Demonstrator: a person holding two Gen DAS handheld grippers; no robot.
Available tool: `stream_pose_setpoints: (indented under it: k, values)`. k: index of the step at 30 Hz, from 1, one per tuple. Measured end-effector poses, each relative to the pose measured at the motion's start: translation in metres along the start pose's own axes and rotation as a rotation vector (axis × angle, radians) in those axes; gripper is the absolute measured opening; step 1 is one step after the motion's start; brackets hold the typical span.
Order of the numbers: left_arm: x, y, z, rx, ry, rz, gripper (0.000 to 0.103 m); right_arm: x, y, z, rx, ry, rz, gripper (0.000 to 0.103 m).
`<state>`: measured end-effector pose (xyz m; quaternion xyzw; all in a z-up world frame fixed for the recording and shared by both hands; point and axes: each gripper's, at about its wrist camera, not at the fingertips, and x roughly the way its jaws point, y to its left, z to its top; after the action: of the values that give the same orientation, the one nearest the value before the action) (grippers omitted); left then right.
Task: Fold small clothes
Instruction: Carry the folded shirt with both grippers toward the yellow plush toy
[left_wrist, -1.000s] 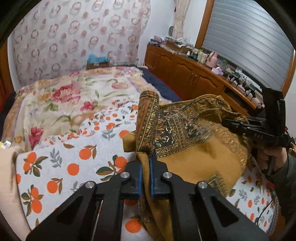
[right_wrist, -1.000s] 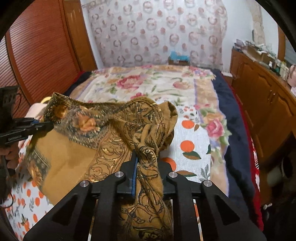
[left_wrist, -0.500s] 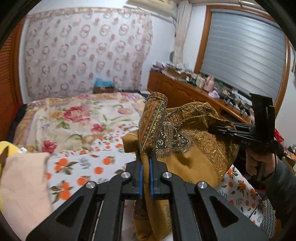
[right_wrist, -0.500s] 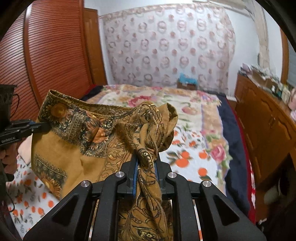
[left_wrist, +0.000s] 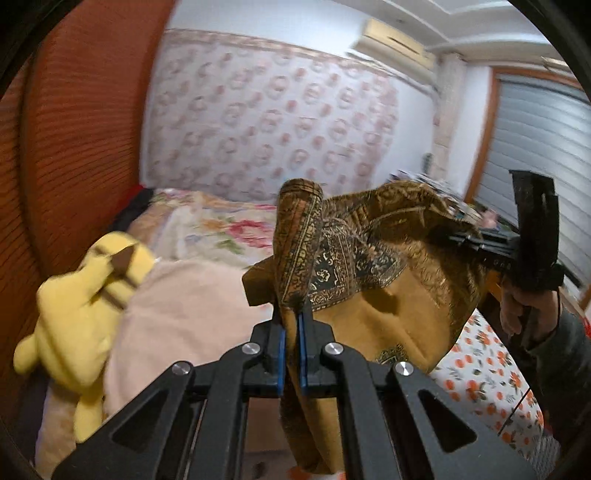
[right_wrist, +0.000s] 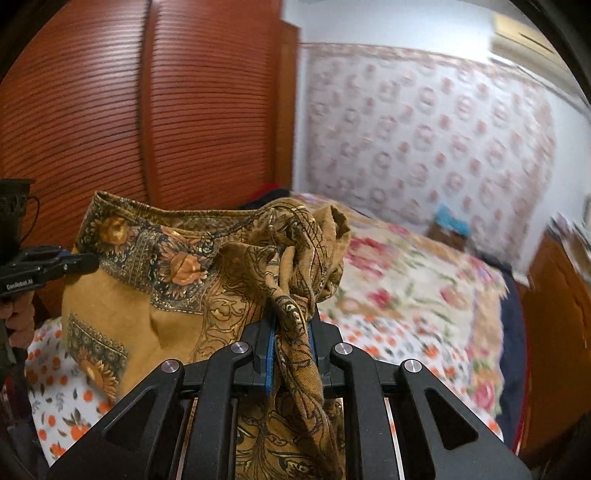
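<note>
Mustard-brown patterned cloth garment (left_wrist: 384, 295) hangs between left gripper (left_wrist: 291, 345) and right gripper (right_wrist: 290, 354), each pinching a bunched edge; raised higher above orange-print bedsheet (right_wrist: 66, 402) than before.

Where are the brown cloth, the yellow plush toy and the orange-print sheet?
Brown cloth (left_wrist: 388, 314): left wrist view, on its plain mustard panel.
Yellow plush toy (left_wrist: 74, 314): left wrist view, on its body.
Orange-print sheet (right_wrist: 55, 398): right wrist view, on a bare patch below the cloth.

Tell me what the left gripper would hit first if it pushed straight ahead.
The left gripper is shut on the cloth. Beyond that, probably the bed, then the patterned wall hanging; depth is unclear.
</note>
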<state>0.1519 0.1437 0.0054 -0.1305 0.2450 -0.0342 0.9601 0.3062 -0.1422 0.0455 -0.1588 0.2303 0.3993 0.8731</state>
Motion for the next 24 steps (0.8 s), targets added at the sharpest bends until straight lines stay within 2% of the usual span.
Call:
stream_pose_setpoints:
  k: [4,6,10,17,24]
  values:
    - [-0.002,0.037,-0.018,-0.073,0.003,0.065,0.002,0.045,0.034,0.031,-0.078,0.011,0.058,0.011]
    - [0.002,0.053,-0.032,-0.119,0.038,0.083,0.002,0.073,0.053,0.045,-0.121,0.036,0.099,0.011]
    - [0.004,0.079,-0.056,-0.186,0.067,0.117,0.002,0.145,0.102,0.069,-0.249,0.097,0.151,0.011]
    - [-0.001,0.085,-0.09,-0.23,0.122,0.142,0.002,0.229,0.145,0.09,-0.366,0.158,0.188,0.011]
    - [-0.005,0.08,-0.093,-0.18,0.129,0.175,0.003,0.267,0.173,0.081,-0.366,0.185,0.227,0.011]
